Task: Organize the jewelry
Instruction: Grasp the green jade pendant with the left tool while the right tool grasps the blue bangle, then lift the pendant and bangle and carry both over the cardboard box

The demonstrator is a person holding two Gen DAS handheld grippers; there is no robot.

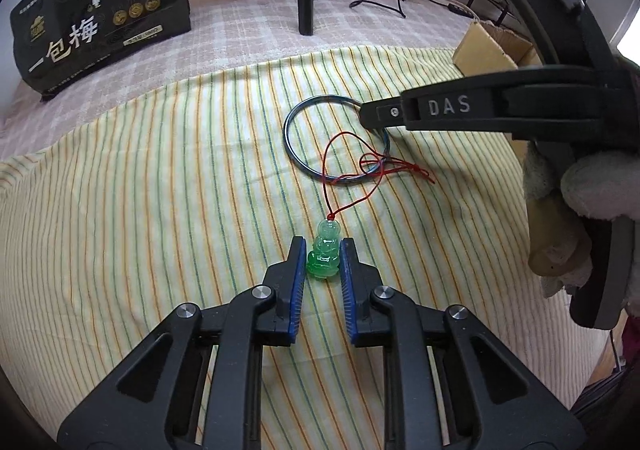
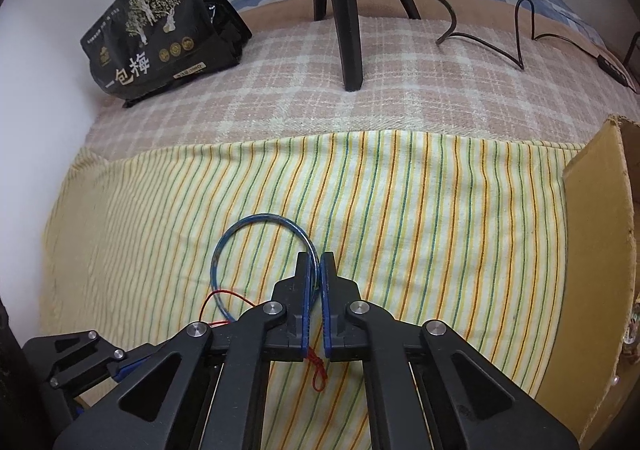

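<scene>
My left tongs [image 1: 323,262] sit low on the striped cloth [image 1: 140,209], their blue pads either side of a green jade pendant [image 1: 323,256] with a narrow gap showing on each side. A red cord [image 1: 348,165] runs from the pendant's top across a blue bangle [image 1: 294,153] lying flat beyond it. My right tongs [image 1: 366,115] reach in from the right, tip at the bangle's far rim. A black snack bag [image 1: 100,9] stands at upper left.

Bangle [image 2: 256,246] near side hidden behind right tongs [image 2: 317,262]; cardboard box [image 2: 596,242] cut off at edge.
</scene>
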